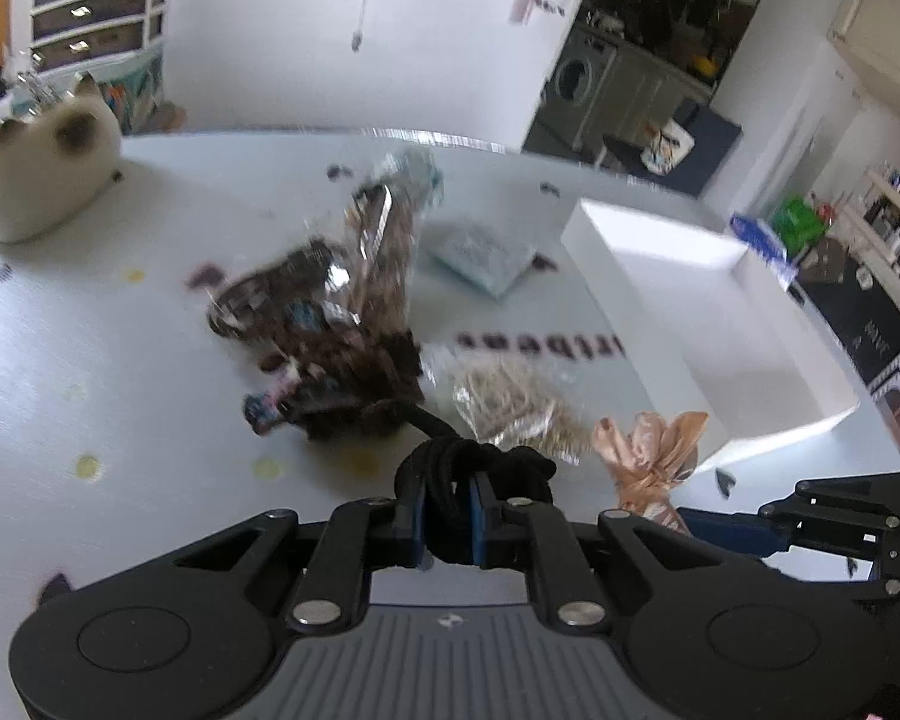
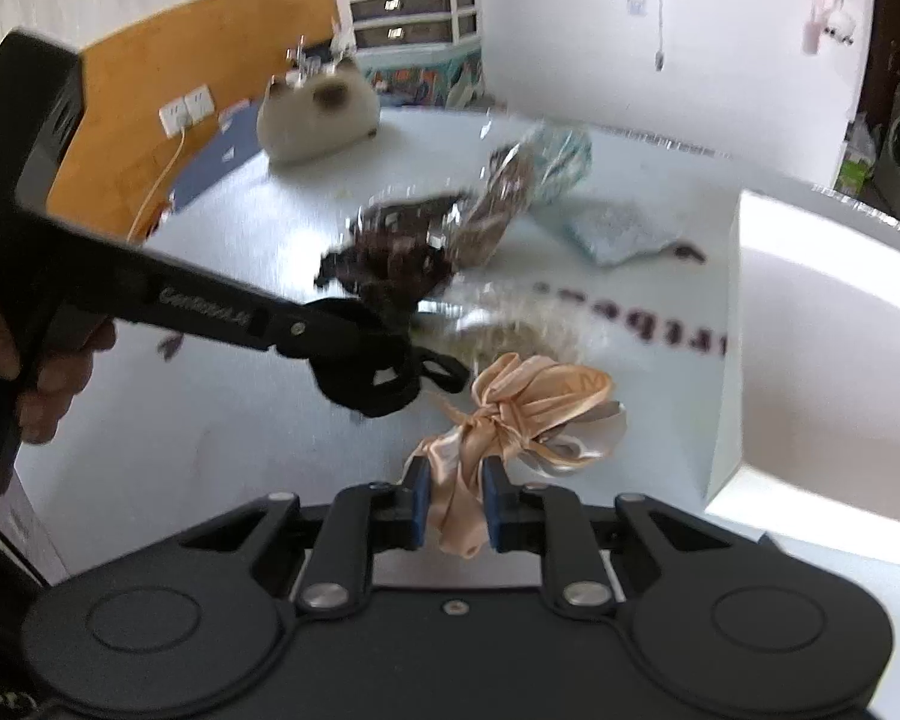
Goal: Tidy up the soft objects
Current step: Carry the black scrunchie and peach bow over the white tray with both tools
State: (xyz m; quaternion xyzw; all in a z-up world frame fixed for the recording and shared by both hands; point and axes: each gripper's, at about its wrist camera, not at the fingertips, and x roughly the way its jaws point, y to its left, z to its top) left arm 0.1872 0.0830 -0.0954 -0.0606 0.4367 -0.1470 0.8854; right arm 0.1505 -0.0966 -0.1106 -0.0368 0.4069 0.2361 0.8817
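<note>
We see the left gripper (image 1: pixel 448 516) with its blue-padded fingers (image 1: pixel 419 519) clamped on a bundle of black cord (image 1: pixel 471 468), held just above the white desk (image 1: pixel 120 360). In the right wrist view the same bundle hangs at about nine o'clock from the peach satin ribbon (image 2: pixel 510 414), close beside it but apart. The right gripper (image 2: pixel 456 510) has its fingers (image 2: pixel 421 501) closed on the tail of that ribbon, whose bow fans out ahead at twelve o'clock.

Farther out on the desk lie clear bags: a dark brown one (image 1: pixel 354 372), a pale straw-coloured one (image 1: pixel 510 402) just right of it, and a light blue packet (image 1: pixel 480 255) at about one o'clock. A white box (image 1: pixel 708 312) stands open at two o'clock. A cream plush cat (image 1: pixel 48 174) sits at ten o'clock near the desk's far edge.

Purple lettering (image 1: pixel 540 345) is printed on the desk, upside down and blurred; we cannot read it. The left gripper's arm carries white writing (image 2: pixel 204 305), possibly "GenRobot.AI", though motion blur leaves us unsure.
</note>
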